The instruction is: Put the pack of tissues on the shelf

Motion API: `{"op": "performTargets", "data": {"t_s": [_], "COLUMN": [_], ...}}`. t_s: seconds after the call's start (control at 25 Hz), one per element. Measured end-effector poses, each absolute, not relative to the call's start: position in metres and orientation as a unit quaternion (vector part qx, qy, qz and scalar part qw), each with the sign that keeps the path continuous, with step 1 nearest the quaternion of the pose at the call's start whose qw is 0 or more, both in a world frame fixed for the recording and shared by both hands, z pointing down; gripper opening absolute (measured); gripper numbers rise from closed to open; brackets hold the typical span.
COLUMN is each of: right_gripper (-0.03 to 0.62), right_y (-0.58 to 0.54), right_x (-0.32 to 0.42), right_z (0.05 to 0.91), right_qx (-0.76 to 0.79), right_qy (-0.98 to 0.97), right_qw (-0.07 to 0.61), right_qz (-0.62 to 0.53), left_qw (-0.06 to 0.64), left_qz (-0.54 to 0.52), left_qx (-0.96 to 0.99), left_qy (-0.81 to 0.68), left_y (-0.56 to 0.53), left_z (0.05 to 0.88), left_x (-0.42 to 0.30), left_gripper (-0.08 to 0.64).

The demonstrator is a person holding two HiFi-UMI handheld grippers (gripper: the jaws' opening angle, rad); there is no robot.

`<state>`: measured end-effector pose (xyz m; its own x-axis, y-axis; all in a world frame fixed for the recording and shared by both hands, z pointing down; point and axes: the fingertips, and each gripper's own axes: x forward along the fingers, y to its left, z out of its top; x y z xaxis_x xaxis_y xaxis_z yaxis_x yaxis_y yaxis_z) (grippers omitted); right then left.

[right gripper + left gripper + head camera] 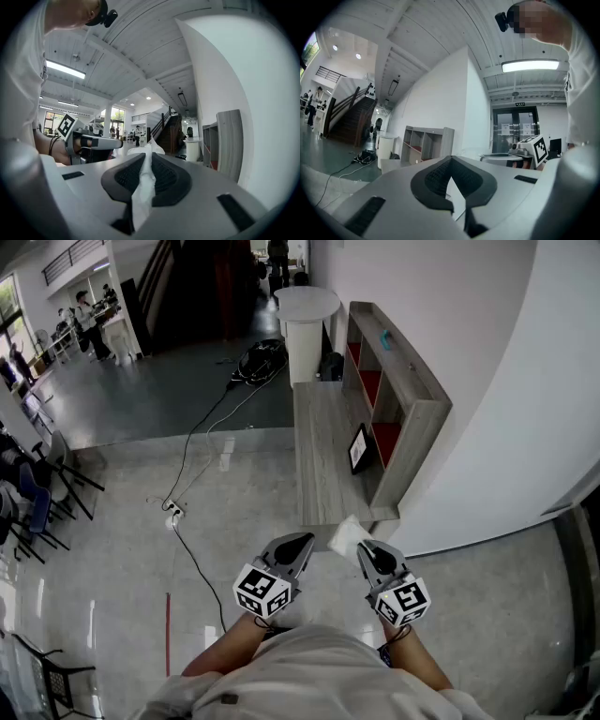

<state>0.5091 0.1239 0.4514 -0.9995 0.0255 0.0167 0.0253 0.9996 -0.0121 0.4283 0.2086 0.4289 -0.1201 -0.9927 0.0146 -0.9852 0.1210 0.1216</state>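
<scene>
Both grippers level: right gripper [367, 549] clamped on tissues [345, 534], left gripper [303, 542] jaws together and empty; shelf [398, 399] lies at 12 to 1 o'clock, long axis running away, right hand nearer.

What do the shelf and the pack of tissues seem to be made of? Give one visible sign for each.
Shelf: probably grey wood-grain laminate board, matt; streaky grain shows on its flat panels.
Pack of tissues: thin, soft white wrap, plastic or paper, can't tell; it crumples into folds where pinched.
</scene>
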Motion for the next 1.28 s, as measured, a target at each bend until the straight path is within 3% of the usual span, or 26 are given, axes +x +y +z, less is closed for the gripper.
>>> {"op": "performTargets", "data": {"t_s": [0.72, 1.28], "right_gripper": [0.054, 0.054], "right_y": [0.151, 0.238], "right_x": [0.462, 0.313], "right_z": [0.451, 0.452], "right_qx": [-0.009, -0.036], "right_qy": [-1.000, -0.999], "right_qw": [0.012, 0.020], "right_qz": [0.019, 0.031], "left_qw": [0.054, 0.060], "left_qz": [-0.047, -0.036], "left_qx": [0.659, 0.642], "left_qy": [-0.748, -0.764], "left_y": [0.242, 0.340], "left_z": [0.431, 0.432], "left_x": [0.383, 0.247], "left_gripper": [0.017, 0.015]}}
